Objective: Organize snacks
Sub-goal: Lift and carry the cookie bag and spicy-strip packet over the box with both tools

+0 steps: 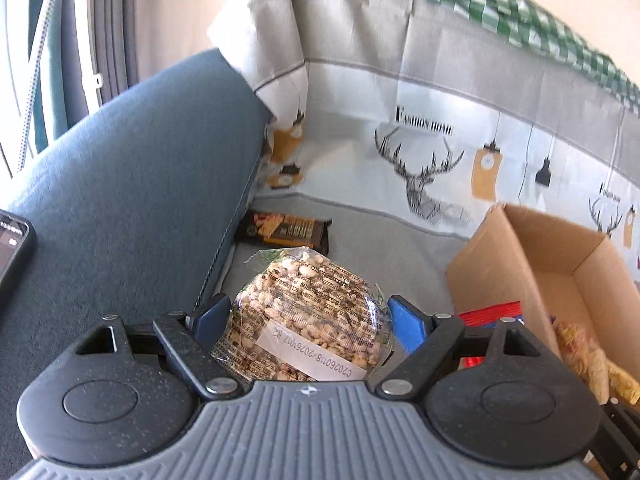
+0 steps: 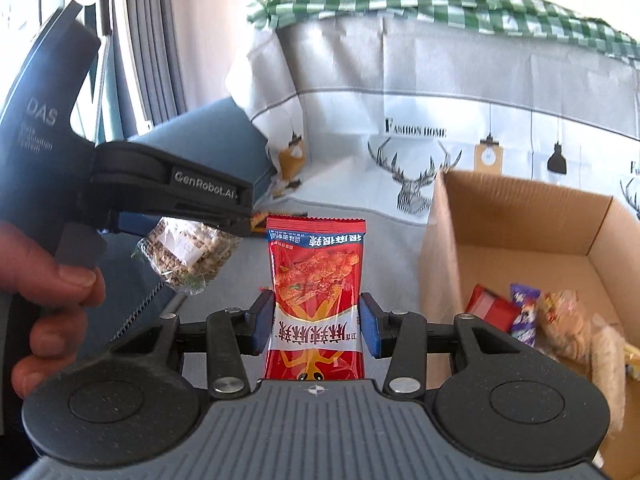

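Note:
My left gripper (image 1: pixel 308 316) is shut on a clear round pack of puffed grain snack (image 1: pixel 304 324) and holds it above the sofa seat. The same pack (image 2: pixel 188 256) hangs from the left gripper (image 2: pixel 244 216) in the right wrist view. My right gripper (image 2: pixel 316 320) is shut on a red spicy snack packet (image 2: pixel 316 300), held upright. A dark snack bar (image 1: pixel 286 229) lies on the seat by the blue armrest. The cardboard box (image 2: pixel 516 216) stands to the right and holds several snack packets (image 2: pixel 524 314).
The blue sofa armrest (image 1: pixel 132 184) rises on the left with a phone (image 1: pixel 12 248) on it. A deer-print cover (image 1: pixel 424 132) drapes the sofa back, with a green checked cloth (image 2: pixel 440 0) on top. The box also shows in the left wrist view (image 1: pixel 532 256).

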The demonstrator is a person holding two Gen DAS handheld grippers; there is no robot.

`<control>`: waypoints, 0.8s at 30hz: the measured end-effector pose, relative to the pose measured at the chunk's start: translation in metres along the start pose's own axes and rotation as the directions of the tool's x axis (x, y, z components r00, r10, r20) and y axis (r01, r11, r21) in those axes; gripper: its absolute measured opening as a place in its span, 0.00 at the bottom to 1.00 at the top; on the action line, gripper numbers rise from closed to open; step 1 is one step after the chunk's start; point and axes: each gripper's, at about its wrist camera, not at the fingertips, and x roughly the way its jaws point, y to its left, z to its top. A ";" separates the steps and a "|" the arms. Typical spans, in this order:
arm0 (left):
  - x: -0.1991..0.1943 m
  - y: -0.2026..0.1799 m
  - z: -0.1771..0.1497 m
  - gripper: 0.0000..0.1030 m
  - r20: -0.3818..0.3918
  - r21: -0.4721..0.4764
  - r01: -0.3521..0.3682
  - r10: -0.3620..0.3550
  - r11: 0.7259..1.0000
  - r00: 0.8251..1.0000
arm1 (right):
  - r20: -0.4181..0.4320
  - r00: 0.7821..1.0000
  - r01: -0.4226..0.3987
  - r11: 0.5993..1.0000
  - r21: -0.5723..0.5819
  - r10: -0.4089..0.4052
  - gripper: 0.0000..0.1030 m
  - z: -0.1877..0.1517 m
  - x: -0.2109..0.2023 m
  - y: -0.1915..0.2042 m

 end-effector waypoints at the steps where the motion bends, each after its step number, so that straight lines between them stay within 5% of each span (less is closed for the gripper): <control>1: -0.002 -0.001 0.001 0.85 0.010 -0.005 0.003 -0.003 1.000 1.000 | 0.008 1.000 0.000 1.000 0.000 0.000 0.45 0.002 -0.002 -0.002; 24: -0.007 -0.042 0.015 0.86 0.130 -0.048 0.105 -0.098 0.993 0.987 | 0.130 0.988 0.071 0.992 0.103 -0.084 0.45 0.029 -0.051 -0.087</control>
